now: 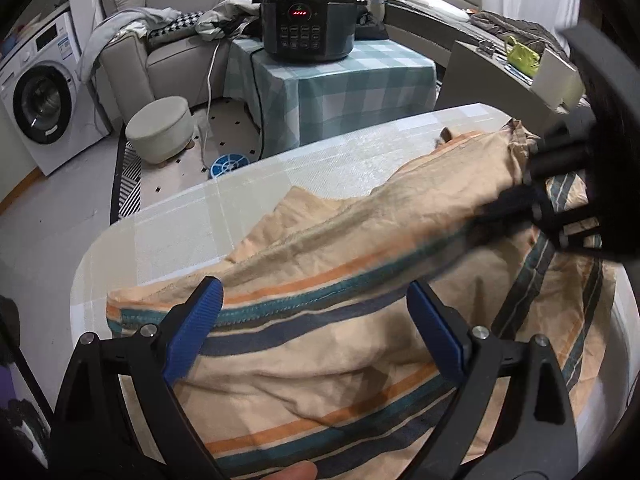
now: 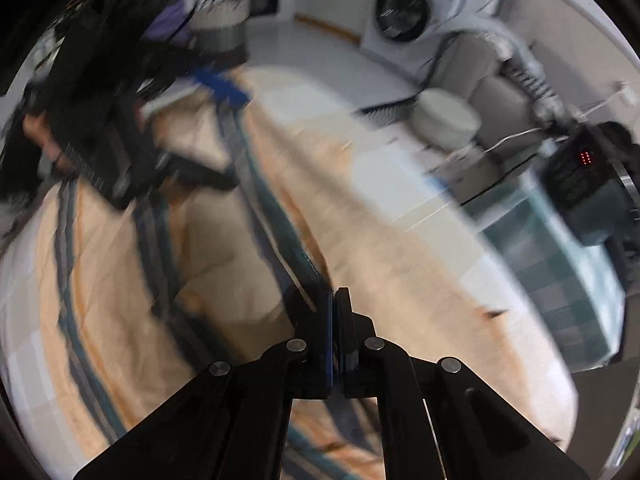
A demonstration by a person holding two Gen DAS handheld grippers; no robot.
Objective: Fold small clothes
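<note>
On the white checked tablecloth [image 1: 168, 236], we drape a soft, light peach striped cotton garment [image 1: 320, 344]; our right gripper [image 2: 335, 304] pinches its hem, our left gripper [image 1: 316, 328] hovers wide apart above.

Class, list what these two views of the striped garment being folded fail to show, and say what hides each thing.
1. Striped garment: near edge cut off by frame and left tool, left wrist view.
2. Right tool: exact hold blurred, right wrist view.
3. Cooker display: digits too small.

No legible text — cooker display [image 1: 301, 12] blurred
</note>
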